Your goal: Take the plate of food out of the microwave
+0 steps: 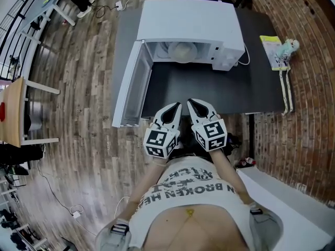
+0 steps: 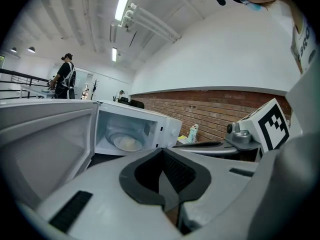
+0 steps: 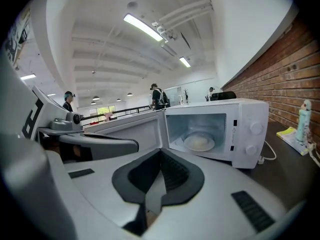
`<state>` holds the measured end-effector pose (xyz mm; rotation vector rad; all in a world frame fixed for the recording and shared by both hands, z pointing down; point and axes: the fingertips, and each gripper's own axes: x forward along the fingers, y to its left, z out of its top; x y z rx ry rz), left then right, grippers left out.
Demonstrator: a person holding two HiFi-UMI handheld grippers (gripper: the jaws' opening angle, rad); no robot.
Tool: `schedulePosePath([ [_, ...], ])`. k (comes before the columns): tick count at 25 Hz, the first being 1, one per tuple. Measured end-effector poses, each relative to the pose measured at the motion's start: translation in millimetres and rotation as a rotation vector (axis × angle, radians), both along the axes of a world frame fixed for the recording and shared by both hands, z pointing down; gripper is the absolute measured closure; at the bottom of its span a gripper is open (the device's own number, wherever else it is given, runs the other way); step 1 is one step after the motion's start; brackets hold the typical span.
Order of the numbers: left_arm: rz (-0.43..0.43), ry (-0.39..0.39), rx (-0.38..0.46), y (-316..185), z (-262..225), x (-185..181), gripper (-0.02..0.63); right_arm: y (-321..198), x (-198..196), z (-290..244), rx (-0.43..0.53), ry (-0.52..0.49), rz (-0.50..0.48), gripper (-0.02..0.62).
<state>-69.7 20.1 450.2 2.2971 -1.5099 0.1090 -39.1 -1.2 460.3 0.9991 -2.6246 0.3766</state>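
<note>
A white microwave (image 1: 191,14) stands on a dark table (image 1: 261,88), its door (image 1: 128,85) swung open to the left. Inside, a plate of pale food (image 1: 184,51) rests on the turntable; the plate (image 2: 127,143) also shows in the left gripper view, and the plate (image 3: 200,142) in the right gripper view. My left gripper (image 1: 177,106) and right gripper (image 1: 190,102) sit side by side at the table's front edge, well short of the oven and pointing toward it. The left gripper (image 2: 162,151) and right gripper (image 3: 161,151) are both shut with nothing between them.
The open door (image 2: 45,139) juts out toward me on the left. A yellow-green leaflet (image 1: 269,48) and a small pale bottle (image 1: 288,47) lie at the table's right edge. A white cable (image 1: 245,59) trails from the microwave. People stand far off in the room.
</note>
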Motion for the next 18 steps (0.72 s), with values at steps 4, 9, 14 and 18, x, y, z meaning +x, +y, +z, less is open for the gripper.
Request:
schedulePosePath([
  [4,-0.038,-0.003,-0.002,-32,-2,-3,0.600,-34,-2,-6,0.010,-0.003,-0.031,0.586],
  [9,-0.077,0.003,-0.010,-62,-3,-4,0.600,-63,-3,-9,0.008,-0.006,-0.065,0.586],
  [14,-0.085,-0.008,-0.021,-84,0,4,0.600,-84,5,-6,-0.003,-0.012,-0.074,0.586],
  [18,-0.088,-0.022,-0.022,-100,1,10,0.600,-101,14,-4,-0.010,-0.021,-0.070,0.586],
])
